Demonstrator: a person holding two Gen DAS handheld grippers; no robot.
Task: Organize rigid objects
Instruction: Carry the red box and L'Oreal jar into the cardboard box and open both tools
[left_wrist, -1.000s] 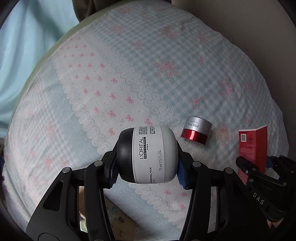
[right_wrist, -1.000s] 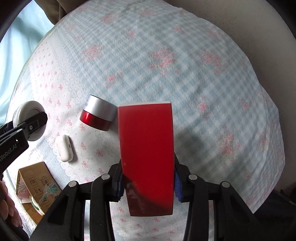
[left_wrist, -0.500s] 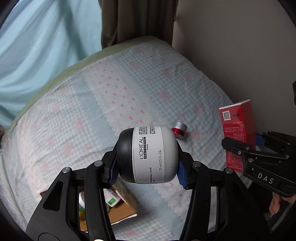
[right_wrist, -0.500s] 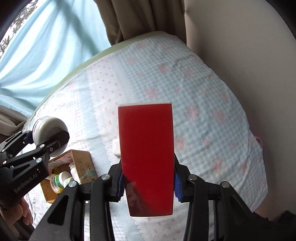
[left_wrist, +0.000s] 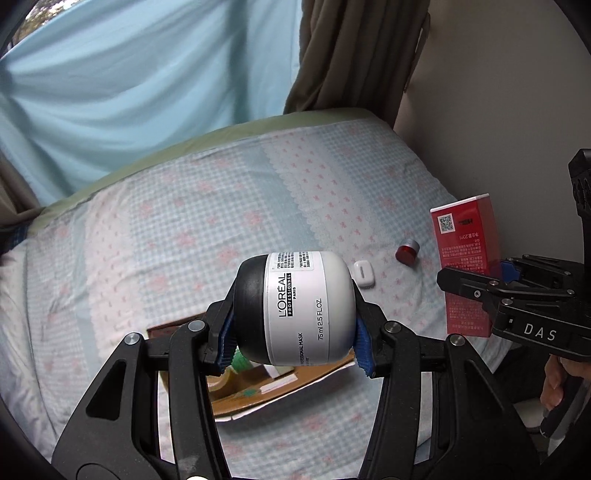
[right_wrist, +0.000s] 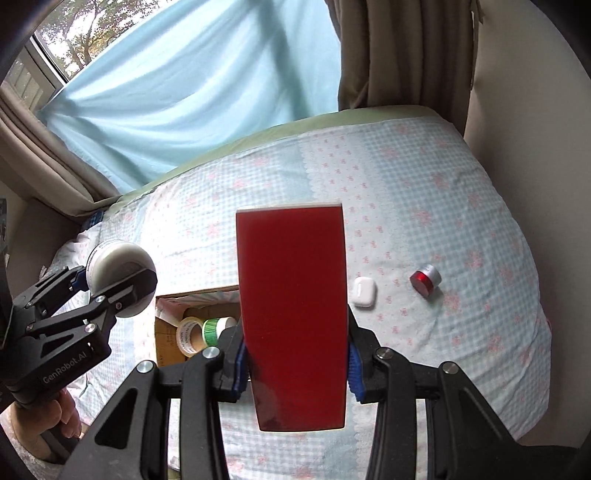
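Soft daylight filters through the pale blue sheer fabric curtain (right_wrist: 192, 81) beyond the tongs, lighting both views evenly. Shadows are faint. Fisheye bending curves everything, dark vignetting fills the corners; focus stays fairly sharp.

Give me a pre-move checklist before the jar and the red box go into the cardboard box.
1. left gripper shut on the L'Oreal jar, pads on both sides: ok.
2. right gripper shut on the red box: ok.
3. cardboard box open on top: ok.
4. Free space inside: tape rolls already lie there; the rest is hidden behind the red box: cannot tell.
5. Grippers apart from each other, no contact: ok.
6. Leftovers on the bed: white earbud case and small red jar not yet packed: not ok.
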